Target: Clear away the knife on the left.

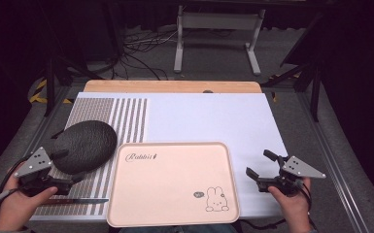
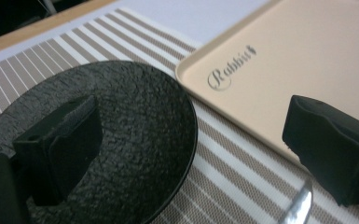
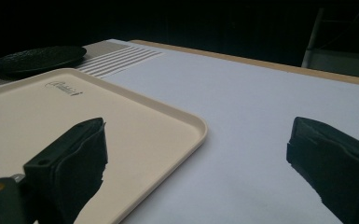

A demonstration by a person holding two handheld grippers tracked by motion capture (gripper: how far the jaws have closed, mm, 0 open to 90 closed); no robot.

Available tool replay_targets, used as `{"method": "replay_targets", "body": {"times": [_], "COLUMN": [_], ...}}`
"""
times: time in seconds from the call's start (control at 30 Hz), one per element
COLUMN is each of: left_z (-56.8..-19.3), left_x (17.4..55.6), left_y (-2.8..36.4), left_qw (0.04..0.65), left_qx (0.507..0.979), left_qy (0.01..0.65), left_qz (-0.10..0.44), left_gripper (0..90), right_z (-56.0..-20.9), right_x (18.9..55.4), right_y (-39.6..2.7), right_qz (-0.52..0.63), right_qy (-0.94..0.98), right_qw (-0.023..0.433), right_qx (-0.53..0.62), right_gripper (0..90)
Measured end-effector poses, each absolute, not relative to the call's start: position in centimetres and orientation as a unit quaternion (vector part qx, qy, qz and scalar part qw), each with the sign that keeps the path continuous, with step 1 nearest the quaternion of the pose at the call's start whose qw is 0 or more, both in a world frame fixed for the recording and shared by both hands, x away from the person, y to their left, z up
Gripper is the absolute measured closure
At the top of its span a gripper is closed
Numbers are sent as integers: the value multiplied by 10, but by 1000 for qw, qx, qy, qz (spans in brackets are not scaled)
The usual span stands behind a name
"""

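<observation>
While resting on the striped mat (image 1: 126, 116) just left of the pink tray (image 1: 175, 182), black plate (image 1: 85, 144) sits directly ahead of left gripper (image 1: 63, 165), jaws wide apart, holding nothing. Far closer to it than right gripper (image 1: 262, 167), also spread wide and empty, beyond tray's right edge.

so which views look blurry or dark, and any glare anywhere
High view: table evenly lit, surroundings nearly black, mildly soft overall. Left gripper view: the black plate and tray are fairly sharp, the near jaws blurred, and a shiny utensil tip at the bottom edge glints. Right gripper view: dim, background black, jaws out of focus, soft sheen on the white mat.
</observation>
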State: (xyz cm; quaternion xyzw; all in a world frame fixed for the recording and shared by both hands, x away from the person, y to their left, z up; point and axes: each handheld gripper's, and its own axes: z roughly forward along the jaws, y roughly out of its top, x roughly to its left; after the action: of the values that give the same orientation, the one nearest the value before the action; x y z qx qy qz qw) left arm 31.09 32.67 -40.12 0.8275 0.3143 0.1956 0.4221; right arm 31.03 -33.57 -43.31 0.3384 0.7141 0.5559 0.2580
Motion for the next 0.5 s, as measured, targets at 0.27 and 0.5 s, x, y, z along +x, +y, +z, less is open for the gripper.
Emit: {"method": "replay_targets", "body": {"times": [0.27,0.5], "left_z": [-394,-384], "left_x": [314,318], "left_y": [331,330], "left_qw": [356,306], "left_qx": [869,894], "left_qy": [302,290], "left_qz": [164,153], "left_gripper": [67,72], "right_z": [-433,-434], "right_x": [310,311], "right_y": [-335,-335], "right_qz": [558,556], "right_qy": [712,714], "right_qw": [260,258], "right_qx": [338,339], "right_gripper": [65,65]}}
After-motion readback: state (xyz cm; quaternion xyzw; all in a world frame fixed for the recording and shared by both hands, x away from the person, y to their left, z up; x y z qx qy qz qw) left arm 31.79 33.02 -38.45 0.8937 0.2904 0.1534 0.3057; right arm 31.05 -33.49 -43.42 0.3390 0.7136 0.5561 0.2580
